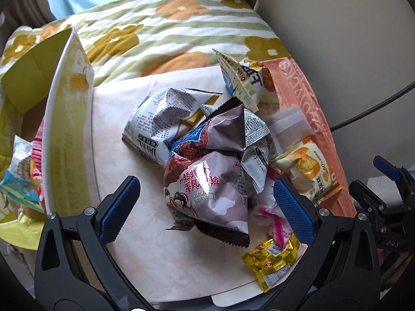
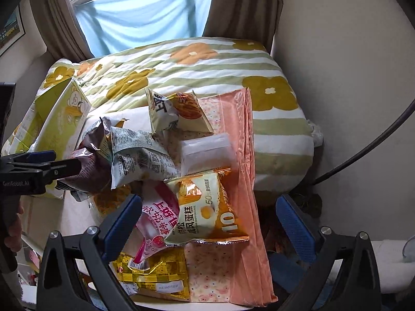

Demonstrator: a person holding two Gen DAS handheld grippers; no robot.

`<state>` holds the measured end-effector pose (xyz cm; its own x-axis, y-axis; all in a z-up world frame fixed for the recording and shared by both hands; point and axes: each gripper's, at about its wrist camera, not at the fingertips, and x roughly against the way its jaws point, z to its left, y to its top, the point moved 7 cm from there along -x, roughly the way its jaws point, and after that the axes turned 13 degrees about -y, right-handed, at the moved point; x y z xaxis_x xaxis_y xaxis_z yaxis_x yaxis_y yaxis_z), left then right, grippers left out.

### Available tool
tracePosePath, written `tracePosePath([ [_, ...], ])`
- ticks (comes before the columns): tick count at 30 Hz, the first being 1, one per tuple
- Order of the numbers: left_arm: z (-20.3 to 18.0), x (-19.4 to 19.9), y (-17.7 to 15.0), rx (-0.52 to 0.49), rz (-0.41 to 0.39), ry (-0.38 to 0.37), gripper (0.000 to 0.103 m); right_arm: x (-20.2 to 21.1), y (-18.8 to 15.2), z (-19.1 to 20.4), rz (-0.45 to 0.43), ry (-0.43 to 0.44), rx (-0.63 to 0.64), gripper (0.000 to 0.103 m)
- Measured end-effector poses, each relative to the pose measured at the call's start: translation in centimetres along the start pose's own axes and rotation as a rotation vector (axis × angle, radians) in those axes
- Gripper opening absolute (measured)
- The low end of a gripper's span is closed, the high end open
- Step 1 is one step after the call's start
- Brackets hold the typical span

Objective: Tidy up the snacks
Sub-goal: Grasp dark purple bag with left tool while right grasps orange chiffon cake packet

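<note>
A heap of snack packets lies on a small white table (image 1: 145, 233). My left gripper (image 1: 207, 207) is open, its blue pads on either side of a purple-grey snack bag (image 1: 207, 186) without closing on it. Behind that bag sits a newspaper-print bag (image 1: 158, 121). In the right wrist view my right gripper (image 2: 208, 224) hangs open over an orange cake packet (image 2: 207, 207) and a pink candy packet (image 2: 155, 223). The left gripper (image 2: 62, 162) shows there at the purple-grey bag (image 2: 88, 160). A yellow packet (image 2: 155, 272) lies at the near edge.
A green carton (image 1: 64, 119) with several packets inside stands left of the table. An almond bag (image 1: 241, 77), a clear plastic tub (image 1: 288, 121) and a salmon-pink pouch (image 1: 311, 108) lie on the right. A flowered quilt (image 2: 181, 72) is behind; a black cable (image 2: 363, 147) runs along the wall.
</note>
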<state>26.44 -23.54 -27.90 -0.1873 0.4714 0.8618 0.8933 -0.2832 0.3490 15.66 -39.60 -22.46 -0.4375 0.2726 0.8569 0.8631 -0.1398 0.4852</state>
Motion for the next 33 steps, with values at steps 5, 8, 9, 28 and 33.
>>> tracePosePath([
  [5,0.7,-2.3,-0.4,-0.022,0.03,0.029,0.102,-2.4,-1.0,0.2,0.036,-0.007,-0.003,0.103],
  [8,1.0,-3.0,-0.5,-0.047,0.037,0.048,0.102,-3.3,-1.4,0.5,0.049,-0.016,0.005,0.103],
  [9,1.0,-3.2,-0.5,-0.053,0.035,0.052,0.102,-3.7,-1.5,0.6,0.049,-0.023,0.012,0.103],
  [28,1.3,-3.7,-0.9,-0.155,0.038,0.06,0.055,-7.7,-1.8,3.9,0.036,-0.048,0.193,0.09],
  [33,0.8,-3.4,-1.3,-0.174,0.028,0.065,0.048,-8.5,-2.4,4.3,0.056,-0.039,0.217,0.087],
])
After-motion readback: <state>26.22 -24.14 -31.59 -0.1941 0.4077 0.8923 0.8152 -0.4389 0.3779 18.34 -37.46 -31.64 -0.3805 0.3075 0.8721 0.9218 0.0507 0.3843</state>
